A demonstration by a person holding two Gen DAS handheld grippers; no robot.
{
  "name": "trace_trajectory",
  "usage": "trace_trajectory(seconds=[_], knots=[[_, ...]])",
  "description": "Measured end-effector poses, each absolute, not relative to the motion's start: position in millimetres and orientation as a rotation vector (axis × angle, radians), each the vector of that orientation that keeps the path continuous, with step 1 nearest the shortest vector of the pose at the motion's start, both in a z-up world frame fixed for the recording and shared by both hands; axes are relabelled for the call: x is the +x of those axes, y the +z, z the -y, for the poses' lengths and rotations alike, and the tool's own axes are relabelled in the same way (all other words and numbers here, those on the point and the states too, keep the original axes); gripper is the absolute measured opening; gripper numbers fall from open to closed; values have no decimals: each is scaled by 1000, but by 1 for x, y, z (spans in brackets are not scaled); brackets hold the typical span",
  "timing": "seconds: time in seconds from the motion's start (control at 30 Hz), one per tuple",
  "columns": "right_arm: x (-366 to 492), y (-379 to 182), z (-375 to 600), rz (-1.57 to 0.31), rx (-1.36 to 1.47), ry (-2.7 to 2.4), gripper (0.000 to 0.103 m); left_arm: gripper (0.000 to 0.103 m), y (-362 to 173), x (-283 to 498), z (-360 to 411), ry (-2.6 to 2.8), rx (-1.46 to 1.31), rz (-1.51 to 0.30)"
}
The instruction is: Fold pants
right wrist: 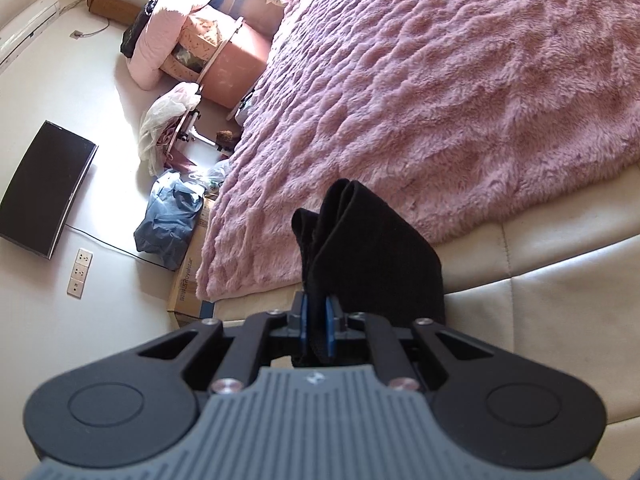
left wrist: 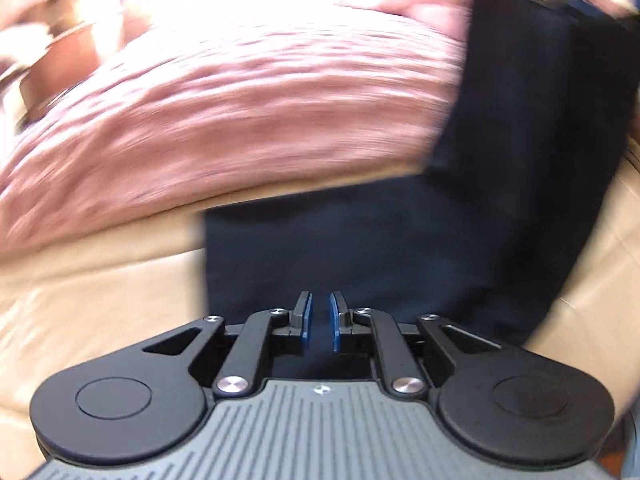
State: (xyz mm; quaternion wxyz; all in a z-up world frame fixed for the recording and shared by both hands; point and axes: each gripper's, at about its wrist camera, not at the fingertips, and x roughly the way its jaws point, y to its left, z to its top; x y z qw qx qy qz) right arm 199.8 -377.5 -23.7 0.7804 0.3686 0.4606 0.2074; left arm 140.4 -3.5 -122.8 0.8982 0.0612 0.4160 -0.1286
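Note:
The dark pants (left wrist: 360, 248) lie over the beige padded bed edge (left wrist: 100, 300) and run up onto the pink fluffy blanket (left wrist: 240, 100); this view is blurred by motion. My left gripper (left wrist: 320, 320) hovers above the pants, its blue pads a narrow gap apart with nothing pinched between them. In the right wrist view my right gripper (right wrist: 318, 324) is shut on a folded bunch of the black pants (right wrist: 372, 248), which rises in front of the fingers over the beige bed edge (right wrist: 540, 300) near the blanket (right wrist: 440, 80).
Left of the bed are a blue bag (right wrist: 168, 216), a cardboard box (right wrist: 188, 284), white plastic bags (right wrist: 160, 120) and a pink seat heaped with bedding (right wrist: 208, 52). A black screen (right wrist: 44, 188), wall sockets (right wrist: 80, 272) and an air conditioner (right wrist: 28, 28) show on the white surface.

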Motion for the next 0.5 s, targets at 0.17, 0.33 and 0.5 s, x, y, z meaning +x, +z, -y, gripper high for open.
trace_trajectory(seconds=[0.17, 0.33, 0.5], knots=[[219, -23, 312, -1029, 785, 449, 4, 13, -135, 164, -71, -196, -127, -953], [240, -43, 239, -1090, 778, 481, 0, 13, -161, 170, -107, -228, -280, -1015], [260, -91, 170, -1195, 784, 493, 0, 13, -174, 168, -116, -281, -363, -1039]])
